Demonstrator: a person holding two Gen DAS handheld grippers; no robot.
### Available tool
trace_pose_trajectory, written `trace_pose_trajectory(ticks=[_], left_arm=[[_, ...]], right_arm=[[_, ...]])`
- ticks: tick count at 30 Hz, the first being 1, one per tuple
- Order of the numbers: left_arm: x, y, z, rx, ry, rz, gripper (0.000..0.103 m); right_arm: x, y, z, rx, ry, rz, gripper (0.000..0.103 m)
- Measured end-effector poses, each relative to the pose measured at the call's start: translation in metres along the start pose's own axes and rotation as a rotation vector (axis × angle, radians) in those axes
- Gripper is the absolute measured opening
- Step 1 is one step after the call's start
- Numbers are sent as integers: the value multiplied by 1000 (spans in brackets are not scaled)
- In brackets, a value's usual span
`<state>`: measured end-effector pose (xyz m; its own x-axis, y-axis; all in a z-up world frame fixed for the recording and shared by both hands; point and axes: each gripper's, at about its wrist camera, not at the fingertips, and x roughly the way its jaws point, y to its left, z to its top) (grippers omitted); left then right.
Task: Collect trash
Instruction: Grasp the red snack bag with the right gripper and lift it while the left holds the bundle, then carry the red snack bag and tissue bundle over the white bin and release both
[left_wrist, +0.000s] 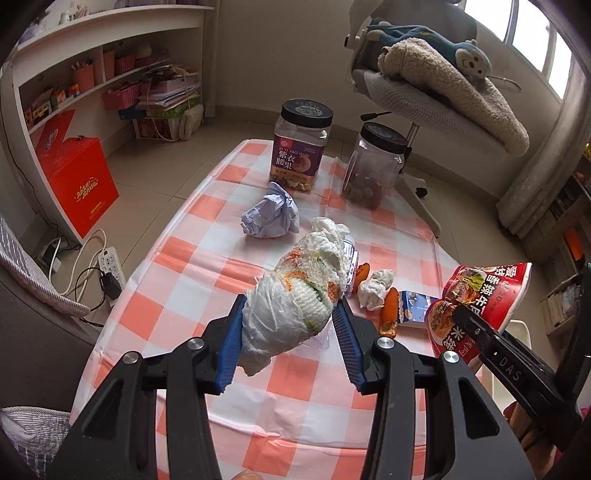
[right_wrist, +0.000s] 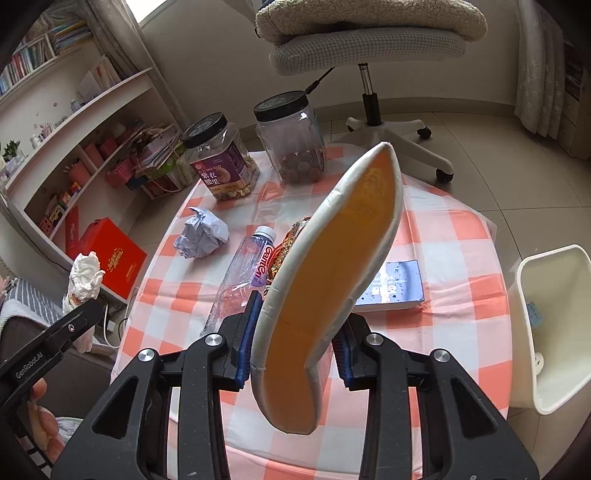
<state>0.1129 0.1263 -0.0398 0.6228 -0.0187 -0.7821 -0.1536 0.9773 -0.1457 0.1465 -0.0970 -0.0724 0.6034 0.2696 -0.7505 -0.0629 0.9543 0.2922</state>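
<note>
My left gripper (left_wrist: 291, 314) is shut on a stained white paper wad (left_wrist: 303, 291) and holds it above the checked table (left_wrist: 192, 266); the wad also shows in the right wrist view (right_wrist: 83, 280). My right gripper (right_wrist: 293, 328) is shut on a squashed instant-noodle cup (right_wrist: 332, 266), its orange inside facing me; its red outside shows in the left wrist view (left_wrist: 476, 295). On the table lie a crumpled bluish paper ball (left_wrist: 271, 218) (right_wrist: 203, 236), a crushed plastic bottle (right_wrist: 240, 273), a small tissue wad (left_wrist: 375, 288), orange peel pieces (left_wrist: 389, 310) and a shiny snack wrapper (right_wrist: 288, 247).
A white waste bin (right_wrist: 550, 332) stands on the floor right of the table. Two black-lidded jars (left_wrist: 301, 147) (left_wrist: 373, 166) stand at the far edge. A blue booklet (right_wrist: 395, 284) lies on the table. An office chair (right_wrist: 369, 55) and shelves (left_wrist: 92, 74) stand beyond.
</note>
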Motion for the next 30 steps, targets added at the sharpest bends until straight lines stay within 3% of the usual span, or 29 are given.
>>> trace_pose_trajectory(ticks=[13,26,30], left_arm=[[10,-60,-3,54,-8,-83,46],[24,-125,-13,141,9,-158,46],[26,-150,-18,167,7,-188,46]], right_arm=[[-40,-68,9,56,-73,-102,34],[-83,-177,9,196,-133,-276,35],[-93,-208,8,248,-132,-315,41]])
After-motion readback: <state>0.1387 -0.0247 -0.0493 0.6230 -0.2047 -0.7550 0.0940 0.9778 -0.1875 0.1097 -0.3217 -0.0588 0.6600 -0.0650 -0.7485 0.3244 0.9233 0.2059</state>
